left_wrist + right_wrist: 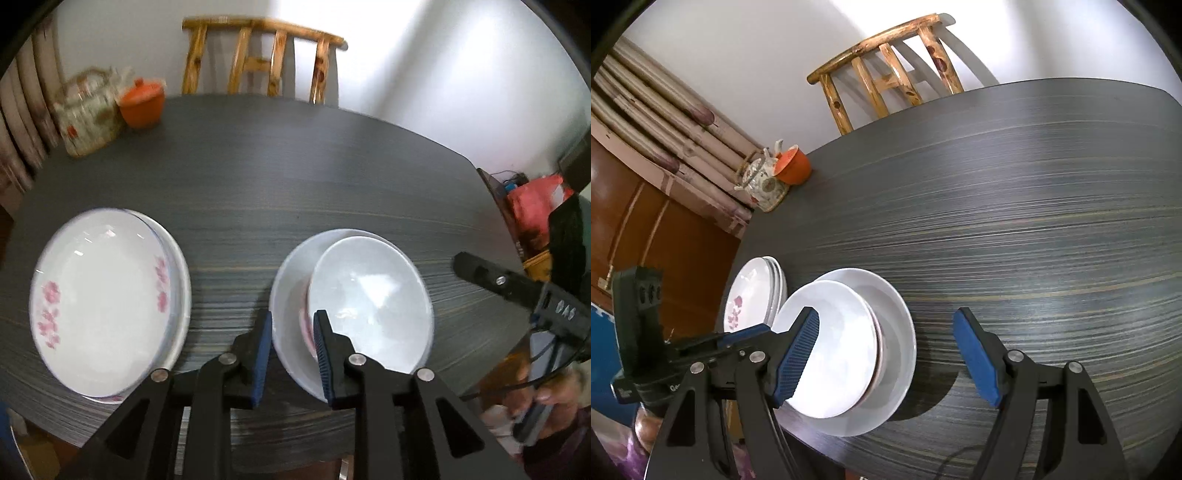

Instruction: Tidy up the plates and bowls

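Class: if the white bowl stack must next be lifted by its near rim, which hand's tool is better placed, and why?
Left. The left tool already straddles the near rim of the bowl stack; the right tool hangs wide open beside it.

left gripper [291, 354] jaws parted | bowl [369, 299] rim possibly between

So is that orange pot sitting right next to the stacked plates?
No, the orange pot sits beside the teapot at the table's far edge, well apart from both plate stacks.
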{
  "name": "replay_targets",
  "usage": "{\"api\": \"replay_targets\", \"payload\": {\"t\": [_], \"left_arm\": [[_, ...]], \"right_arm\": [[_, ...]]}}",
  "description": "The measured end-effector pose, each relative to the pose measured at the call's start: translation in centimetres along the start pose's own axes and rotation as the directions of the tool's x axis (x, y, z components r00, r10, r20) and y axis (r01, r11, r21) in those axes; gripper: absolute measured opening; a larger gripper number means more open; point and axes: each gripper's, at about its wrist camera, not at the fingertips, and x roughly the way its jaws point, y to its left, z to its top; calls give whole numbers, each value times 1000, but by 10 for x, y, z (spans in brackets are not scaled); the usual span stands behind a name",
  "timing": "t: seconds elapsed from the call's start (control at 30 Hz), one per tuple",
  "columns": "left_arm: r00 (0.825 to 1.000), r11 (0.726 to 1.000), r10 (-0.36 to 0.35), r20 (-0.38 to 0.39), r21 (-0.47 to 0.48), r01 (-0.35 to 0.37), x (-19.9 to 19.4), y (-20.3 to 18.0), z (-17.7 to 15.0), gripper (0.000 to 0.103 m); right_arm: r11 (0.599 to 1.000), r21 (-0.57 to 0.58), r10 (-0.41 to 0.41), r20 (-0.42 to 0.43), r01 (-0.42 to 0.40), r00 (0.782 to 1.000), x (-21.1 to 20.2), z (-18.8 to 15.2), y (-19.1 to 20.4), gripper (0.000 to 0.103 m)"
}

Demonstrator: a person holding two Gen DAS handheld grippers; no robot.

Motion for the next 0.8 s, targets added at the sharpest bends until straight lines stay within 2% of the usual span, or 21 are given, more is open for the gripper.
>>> {"api": "replay_targets", "payload": {"t": [0.07, 0.2, 0.33, 0.43, 0.53, 0.63, 0.73, 0.8], "left_arm": [[998, 999, 33, 44, 26, -34, -6, -2, -8, 24], [992, 996, 80, 98, 35, -83, -9, 0, -28, 41], [985, 987, 147, 90, 55, -153, 0, -2, -43, 42], [976, 977, 188, 111, 83, -197, 2, -5, -54, 42], [967, 965, 220, 126, 115, -234, 3, -9, -65, 52], [964, 957, 226, 142, 151, -246, 2, -15, -72, 57], [956, 948, 241, 166, 173, -269, 1, -20, -76, 59], [957, 947, 232, 175, 182, -263, 0, -21, -79, 59]], "right_arm": [[1000, 12, 10, 18, -11, 1000, -8, -6, -4, 73], [1000, 11, 16, 83, -17, 996, -24, -22, -8, 73], [1000, 1, 9, 175, -10, 985, -39, -40, -13, 73], [1000, -23, -14, 236, 20, 972, -44, -59, -13, 73], [994, -44, -80, 302, 98, 950, -47, -74, -13, 74], [986, -28, -149, 300, 165, 942, -43, -83, -18, 75], [990, 28, -138, 279, 135, 950, -40, -87, -23, 75], [989, 34, -147, 274, 143, 950, -39, -90, -21, 75]]}}
